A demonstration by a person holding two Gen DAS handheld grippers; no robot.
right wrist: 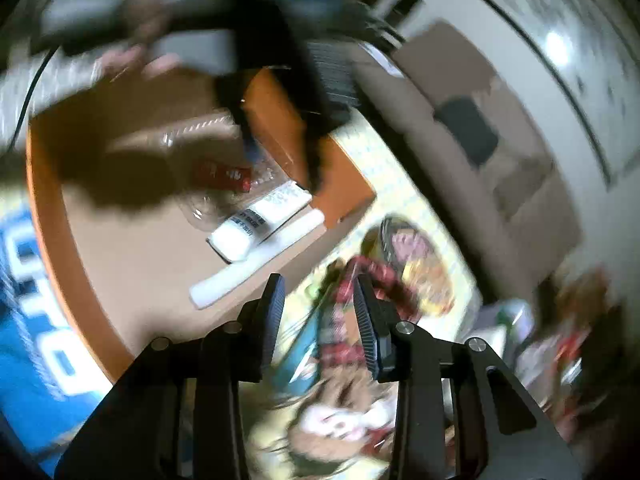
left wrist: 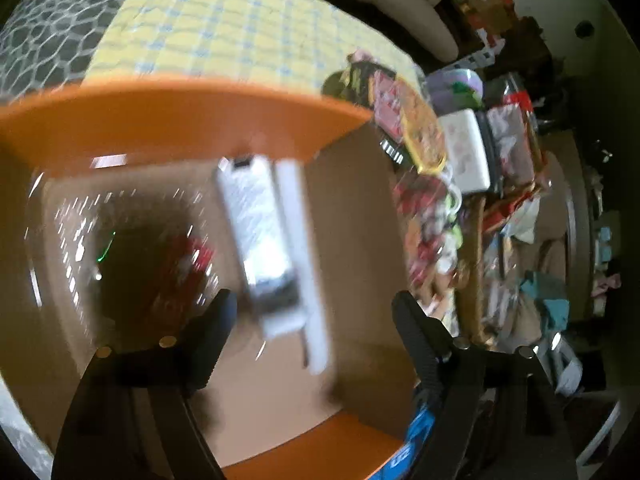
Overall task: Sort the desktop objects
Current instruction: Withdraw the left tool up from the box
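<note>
Both claws gape empty, the left claw (left wrist: 312, 308) over the orange cardboard box (left wrist: 180, 108), the right claw (right wrist: 318, 292) beside it. Inside lies a white tube (left wrist: 260, 232) near the far wall. It looks light, soft and slippery, best pinched across its middle.

The left wrist view looks steeply down, from close above, into the orange-rimmed cardboard box (left wrist: 168, 104). The right wrist view faces the same box (right wrist: 340, 184) from farther back, past its near corner. Both views share the box interior, including the white tube (left wrist: 260, 224) (right wrist: 260, 216).
</note>
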